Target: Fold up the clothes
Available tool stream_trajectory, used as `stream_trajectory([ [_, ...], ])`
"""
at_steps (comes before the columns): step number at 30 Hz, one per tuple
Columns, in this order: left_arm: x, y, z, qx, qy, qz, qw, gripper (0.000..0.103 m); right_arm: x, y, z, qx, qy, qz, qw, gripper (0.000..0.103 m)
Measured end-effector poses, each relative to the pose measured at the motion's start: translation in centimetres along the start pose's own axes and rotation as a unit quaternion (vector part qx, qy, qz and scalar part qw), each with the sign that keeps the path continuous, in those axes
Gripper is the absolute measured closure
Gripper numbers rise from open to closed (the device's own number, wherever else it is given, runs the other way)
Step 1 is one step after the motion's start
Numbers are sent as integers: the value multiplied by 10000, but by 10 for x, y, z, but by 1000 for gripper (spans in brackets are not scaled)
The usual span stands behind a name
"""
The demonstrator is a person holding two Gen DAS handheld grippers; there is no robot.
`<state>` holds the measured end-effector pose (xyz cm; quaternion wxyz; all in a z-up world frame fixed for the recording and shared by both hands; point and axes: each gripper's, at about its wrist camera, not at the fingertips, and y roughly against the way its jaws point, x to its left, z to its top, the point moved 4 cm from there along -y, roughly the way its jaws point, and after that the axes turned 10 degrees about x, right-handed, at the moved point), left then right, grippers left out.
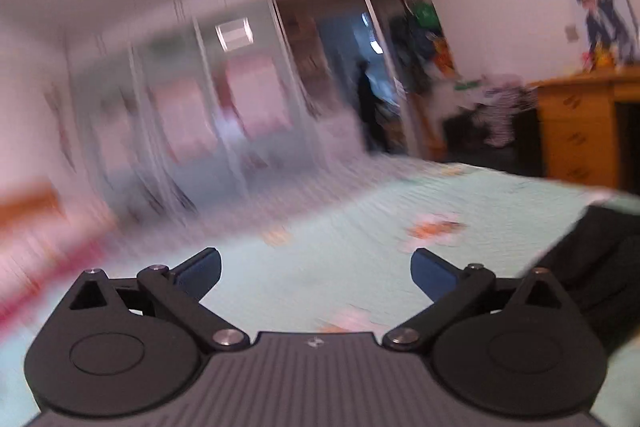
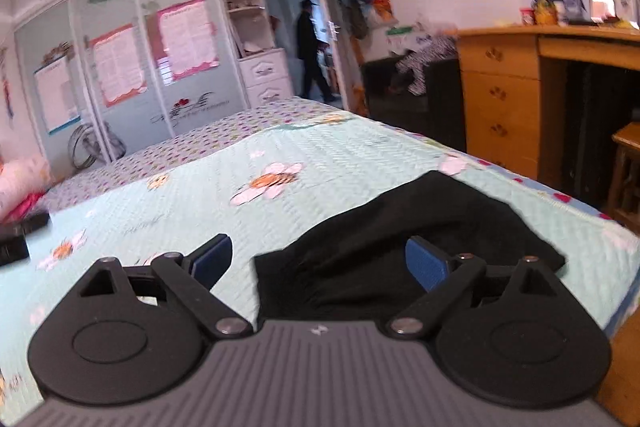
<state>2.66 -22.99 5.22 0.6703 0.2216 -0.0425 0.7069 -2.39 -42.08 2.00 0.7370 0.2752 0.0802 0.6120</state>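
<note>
A black garment point(image 2: 408, 227) lies rumpled on the pale green bedspread point(image 2: 328, 155), near the bed's right edge. My right gripper point(image 2: 318, 261) hovers just over its near end with its blue pads wide apart; nothing is pinched between them. In the blurred left wrist view, my left gripper point(image 1: 316, 273) is open over bare bedspread point(image 1: 360, 227). The black garment point(image 1: 592, 259) shows only at that view's right edge, apart from the fingers.
A wooden desk with drawers point(image 2: 516, 79) stands to the right of the bed, a stool point(image 2: 628, 171) beside it. Mirrored wardrobe doors point(image 2: 132, 67) fill the far wall. A person point(image 2: 310, 47) stands in the doorway. A dark object point(image 2: 16, 239) lies at the left.
</note>
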Motion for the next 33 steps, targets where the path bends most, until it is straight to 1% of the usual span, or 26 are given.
stream_trajectory([
  [1, 1, 3, -4, -93, -117, 197, 9997, 0, 8, -2, -6, -8, 46, 41, 10000, 9],
  [2, 2, 4, -9, -41, -161, 277, 9995, 0, 16, -3, -11, -1, 98, 73, 9999, 9],
  [4, 5, -1, -19, 293, -175, 283, 9990, 0, 30, -4, -19, 72, 155, 220, 9996, 9],
  [5, 7, -6, -25, 556, -160, 194, 9981, 0, 35, -4, -23, 125, 112, 310, 9994, 9],
  [6, 8, -10, -31, 738, -165, 82, 9971, 0, 38, -3, -25, 189, 44, 389, 9991, 9],
  [8, 13, -16, -42, 960, -141, -89, 9952, 0, 45, -2, -30, 293, -70, 500, 9983, 9],
  [10, 21, -22, -54, 1272, -87, -301, 9914, 0, 51, -2, -34, 329, -88, 526, 9980, 9],
  [12, 29, -28, -65, 1600, 3, -633, 9851, 0, 57, -2, -35, 379, -64, 573, 9976, 9],
  [14, 38, -34, -76, 1926, 171, -935, 9767, 0, 64, -2, -35, 410, -33, 616, 9973, 9],
  [17, 48, -38, -90, 2276, 389, -1138, 9663, 0, 74, -2, -35, 447, 29, 681, 9967, 9],
  [19, 54, -40, -98, 2403, 481, -1215, 9619, 0, 81, -1, -37, 466, 98, 723, 9962, 9],
  [23, 66, -43, -109, 2570, 622, -1263, 9561, 0, 92, -3, -45, 543, 149, 767, 9955, 9],
  [26, 81, -45, -115, 2671, 845, -1343, 9505, 0, 100, -2, -49, 584, 103, 795, 9951, 9],
  [29, 95, -45, -123, 2688, 1004, -1221, 9501, 0, 110, -1, -52, 599, 104, 786, 9951, 9],
  [33, 120, -48, -139, 2920, 1275, -1066, 9419, 0, 124, 0, -56, 651, 106, 853, 9942, 9],
])
